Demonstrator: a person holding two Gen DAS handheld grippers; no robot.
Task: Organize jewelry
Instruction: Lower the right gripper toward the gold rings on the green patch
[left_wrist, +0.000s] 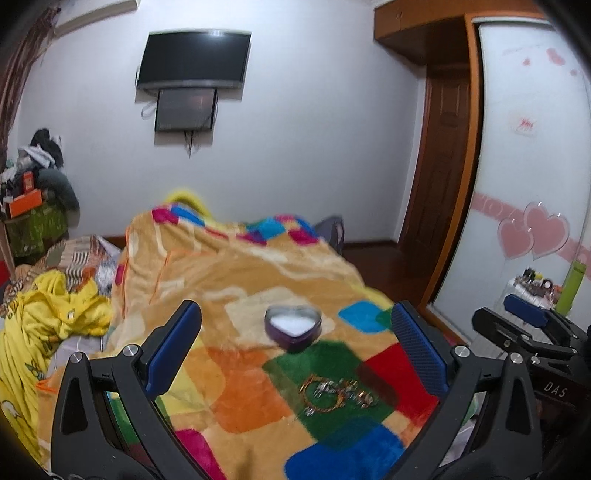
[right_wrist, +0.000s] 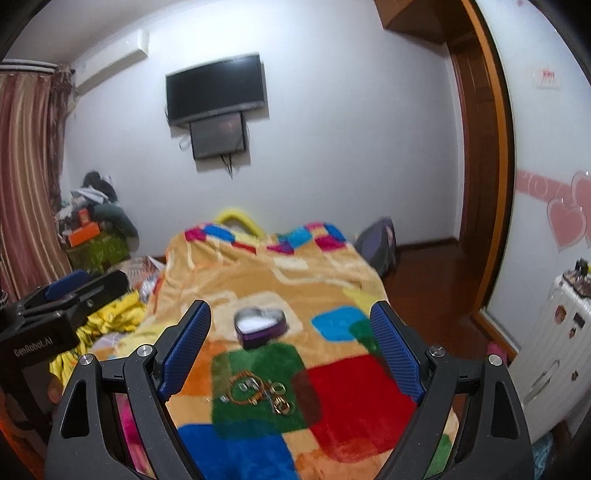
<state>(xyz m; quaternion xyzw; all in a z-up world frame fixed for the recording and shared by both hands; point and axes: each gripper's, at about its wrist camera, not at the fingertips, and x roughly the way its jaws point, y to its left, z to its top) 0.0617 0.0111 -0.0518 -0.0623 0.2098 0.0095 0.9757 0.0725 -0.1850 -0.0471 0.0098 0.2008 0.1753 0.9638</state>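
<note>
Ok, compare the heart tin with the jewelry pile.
The heart tin is one purple box, open with a white inside; the jewelry pile is loose gold and silver pieces. The tin stands farther away on tan fabric; the pile lies nearer on a green patch. Both rest on the blanket, ungripped.

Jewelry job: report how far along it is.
Nothing looks done: the heart-shaped tin sits open and shows no jewelry inside. Nothing is in hand: left gripper and right gripper both hover with jaws open. Left: the whole jewelry pile on the blanket's green patch.
</note>
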